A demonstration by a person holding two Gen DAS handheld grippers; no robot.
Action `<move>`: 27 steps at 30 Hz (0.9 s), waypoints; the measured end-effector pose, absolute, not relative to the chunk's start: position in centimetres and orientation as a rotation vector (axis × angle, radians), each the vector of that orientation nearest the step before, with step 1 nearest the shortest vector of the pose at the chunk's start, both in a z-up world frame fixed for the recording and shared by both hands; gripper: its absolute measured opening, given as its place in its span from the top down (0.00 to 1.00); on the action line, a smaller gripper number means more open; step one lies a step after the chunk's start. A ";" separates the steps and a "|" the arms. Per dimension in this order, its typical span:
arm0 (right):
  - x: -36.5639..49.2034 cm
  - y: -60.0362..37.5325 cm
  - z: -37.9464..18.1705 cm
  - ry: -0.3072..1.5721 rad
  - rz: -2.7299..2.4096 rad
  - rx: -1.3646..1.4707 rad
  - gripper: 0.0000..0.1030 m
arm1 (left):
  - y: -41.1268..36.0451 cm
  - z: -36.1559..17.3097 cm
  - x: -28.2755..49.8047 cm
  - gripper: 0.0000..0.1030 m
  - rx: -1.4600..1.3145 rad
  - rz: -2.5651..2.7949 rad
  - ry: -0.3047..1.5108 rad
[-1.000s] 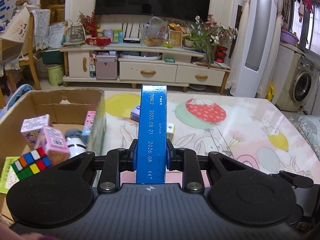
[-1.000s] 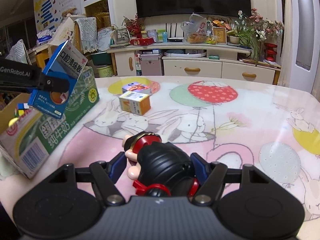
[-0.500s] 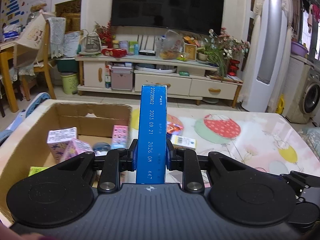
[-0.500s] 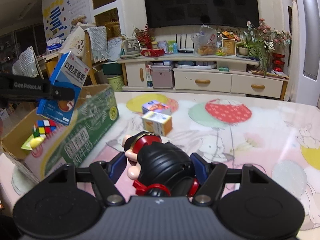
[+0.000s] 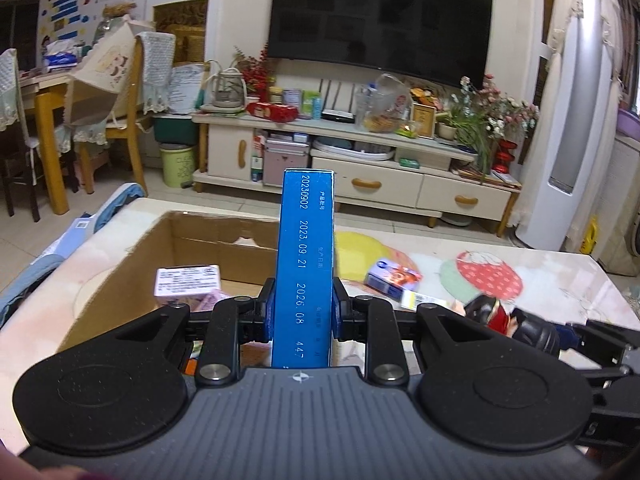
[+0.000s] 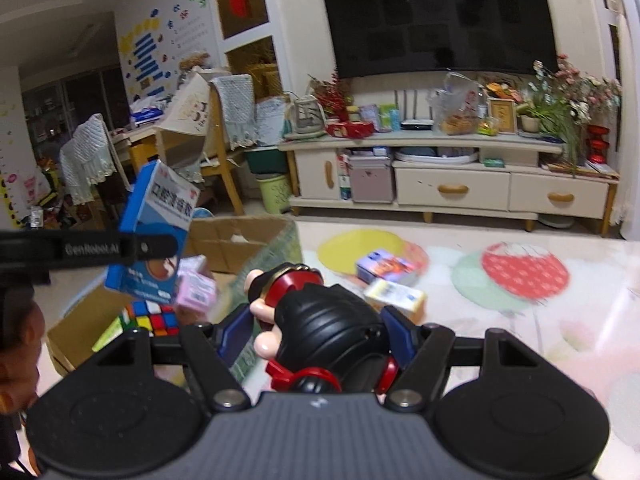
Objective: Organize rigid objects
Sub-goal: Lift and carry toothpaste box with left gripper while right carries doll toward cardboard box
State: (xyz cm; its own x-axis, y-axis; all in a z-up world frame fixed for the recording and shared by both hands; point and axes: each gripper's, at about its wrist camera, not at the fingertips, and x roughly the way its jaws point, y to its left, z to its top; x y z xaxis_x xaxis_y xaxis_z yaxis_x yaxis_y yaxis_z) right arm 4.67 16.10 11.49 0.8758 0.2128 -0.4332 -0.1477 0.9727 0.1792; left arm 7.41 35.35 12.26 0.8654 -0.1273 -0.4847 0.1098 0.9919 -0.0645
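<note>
- While the left gripper is clamped on a tall blue box, that box stands upright in the centre of the left wrist view, its narrow printed edge facing the camera.
- In the right wrist view the same blue box sits at left of frame, tilted and held above the open cardboard box.
- The cardboard box fills the left-centre of the left wrist view; a pink-and-white carton lies inside it.
- A multicoloured puzzle cube and a pink carton show inside the box at lower left of the right wrist view.
- The right gripper has its jaws closed against a black-and-red toy figure, low in the centre of that frame; the figure's pale hands poke out on its left side.
- The toy figure also appears at the lower right of the left wrist view.
- Two small boxes lie on the patterned table, right of the cardboard box: a purple-blue box and, just beside it, a yellow-white box.
</note>
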 end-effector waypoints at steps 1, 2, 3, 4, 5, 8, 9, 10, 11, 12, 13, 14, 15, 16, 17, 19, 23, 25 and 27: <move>5.0 16.4 11.8 0.463 0.198 0.142 0.32 | 35.4 12.2 7.6 0.71 -0.037 -0.116 0.513; 5.4 16.7 12.0 0.459 0.207 0.141 0.32 | 35.7 12.2 7.7 0.71 -0.043 -0.106 0.518; 5.8 17.0 12.2 0.455 0.215 0.138 0.32 | 35.8 12.1 7.8 0.71 -0.048 -0.098 0.523; 6.2 17.3 12.4 0.452 0.223 0.136 0.32 | 36.1 12.1 8.0 0.71 -0.053 -0.090 0.528; 6.7 17.7 12.6 0.449 0.230 0.135 0.32 | 36.2 12.1 8.1 0.71 -0.058 -0.081 0.531; 8.1 18.8 13.0 0.439 0.250 0.126 0.32 | 36.7 12.1 8.5 0.71 -0.077 -0.057 0.543; 8.6 19.2 13.1 0.436 0.257 0.119 0.32 | 36.9 12.1 8.7 0.71 -0.083 -0.049 0.547; 9.0 19.5 13.2 0.433 0.264 0.113 0.32 | 37.0 12.1 8.8 0.71 -0.087 -0.040 0.551; 9.5 19.9 13.4 0.431 0.270 0.107 0.32 | 37.1 12.1 8.9 0.71 -0.092 -0.031 0.555; 10.0 20.3 13.5 0.429 0.278 0.100 0.32 | 37.3 12.1 9.1 0.71 -0.098 -0.022 0.560; 10.4 20.5 13.5 0.428 0.285 0.090 0.32 | 37.3 12.1 9.2 0.71 -0.104 -0.014 0.566; 10.7 20.8 13.4 0.426 0.291 0.078 0.32 | 37.3 12.0 9.3 0.71 -0.111 -0.005 0.573; 11.1 21.2 13.4 0.426 0.297 0.067 0.32 | 37.3 11.9 9.3 0.71 -0.115 0.003 0.579; 11.5 21.5 13.3 0.429 0.304 0.061 0.32 | 37.4 11.9 9.4 0.71 -0.119 0.009 0.586; 11.9 21.8 13.2 0.434 0.311 0.056 0.32 | 37.5 11.8 9.6 0.71 -0.122 0.017 0.592; 12.7 22.3 12.9 0.441 0.321 0.038 0.32 | 37.7 11.6 9.7 0.71 -0.128 0.027 0.598; 14.1 23.2 12.4 0.456 0.332 0.016 0.32 | 37.6 11.4 9.7 0.71 -0.134 0.047 0.615; 14.6 23.7 12.0 0.459 0.336 -0.011 0.32 | 37.4 11.4 9.6 0.71 -0.127 0.058 0.620; 15.1 24.1 11.7 0.466 0.342 -0.022 0.32 | 37.3 11.3 9.6 0.71 -0.127 0.066 0.623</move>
